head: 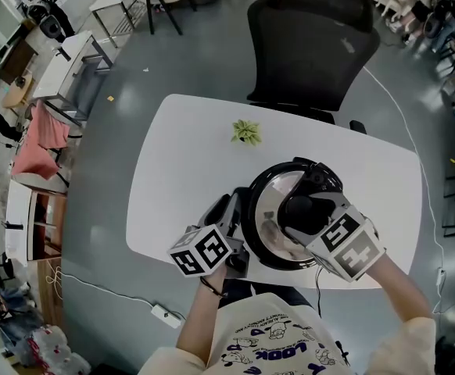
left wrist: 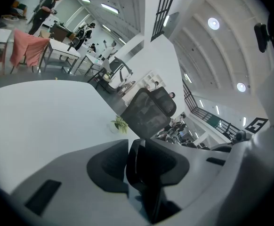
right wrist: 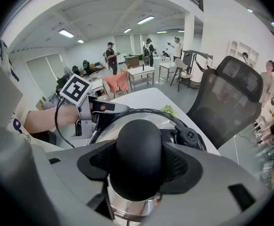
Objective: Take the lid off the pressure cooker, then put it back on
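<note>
Pressure cooker [head: 251, 233] stands lower centre of frame on the white table [head: 173, 170], lid [head: 273, 194] seated. Lid knob [right wrist: 138, 154] is clamped by the right gripper [head: 309, 216]; a side handle [left wrist: 138, 164] is pinched by the left gripper [head: 231, 213]. Removal step judged in hand: a twist, then a straight lift, is called for.

**Both grippers clamped, close together at the near edge**

The left gripper [head: 232, 209] sits low just inside the near edge of the table [head: 165, 178]. It points away and to the right, and its jaws are closed on a black side handle [left wrist: 138, 171] pinched between them. A dark band circles the left wrist [head: 210, 287]. The right gripper [head: 306, 211] angles away and to the left, with its jaws pressed against both sides of the round lid knob [right wrist: 139, 157]. The right forearm [head: 403, 295] reaches in over the near edge towards the right corner.
</note>
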Available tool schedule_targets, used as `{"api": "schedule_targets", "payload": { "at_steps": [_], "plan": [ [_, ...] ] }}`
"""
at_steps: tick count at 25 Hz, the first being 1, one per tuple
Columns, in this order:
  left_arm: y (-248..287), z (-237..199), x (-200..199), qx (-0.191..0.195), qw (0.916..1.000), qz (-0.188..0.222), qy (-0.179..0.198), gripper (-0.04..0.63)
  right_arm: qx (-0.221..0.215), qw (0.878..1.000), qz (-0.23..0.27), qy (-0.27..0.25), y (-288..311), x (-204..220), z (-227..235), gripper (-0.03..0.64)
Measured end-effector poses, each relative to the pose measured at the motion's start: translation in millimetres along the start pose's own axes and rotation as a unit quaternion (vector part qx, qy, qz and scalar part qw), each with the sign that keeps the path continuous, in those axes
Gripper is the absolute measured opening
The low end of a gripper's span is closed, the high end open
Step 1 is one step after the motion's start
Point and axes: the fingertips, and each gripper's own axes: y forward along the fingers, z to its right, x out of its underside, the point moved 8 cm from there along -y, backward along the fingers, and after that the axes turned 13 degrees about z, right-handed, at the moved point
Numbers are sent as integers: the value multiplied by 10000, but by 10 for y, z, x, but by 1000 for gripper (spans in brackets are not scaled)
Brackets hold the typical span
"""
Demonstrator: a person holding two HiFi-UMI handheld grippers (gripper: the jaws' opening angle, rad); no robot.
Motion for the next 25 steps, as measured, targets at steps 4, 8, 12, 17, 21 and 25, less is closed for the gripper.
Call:
{"api": "schedule_targets", "payload": {
  "at_steps": [4,8,12,17,21,25],
  "plan": [
    [-5,-7,-4,20,10000,-8,-8,123,-147,9997,-135,-126,-20,-30,-21,302],
    [-8,-7,-3,24,10000,-10,-5,123,-363,9985,-185,-362,-13,-33,-17,302],
    [-12,-3,-7,27,10000,-16,4,123,-657,9950,-263,-710,-14,-46,-13,302],
    [-19,5,-29,29,10000,-22,11,123,-1121,9847,-421,-1264,-6,-82,-15,303],
    [-13,-1,-18,26,10000,-21,21,123,-1465,9724,-557,-1726,17,-94,-10,304],
    [-9,-6,-18,25,10000,-39,42,123,-1589,9668,-633,-1897,26,-99,-5,307]
  ]
}}
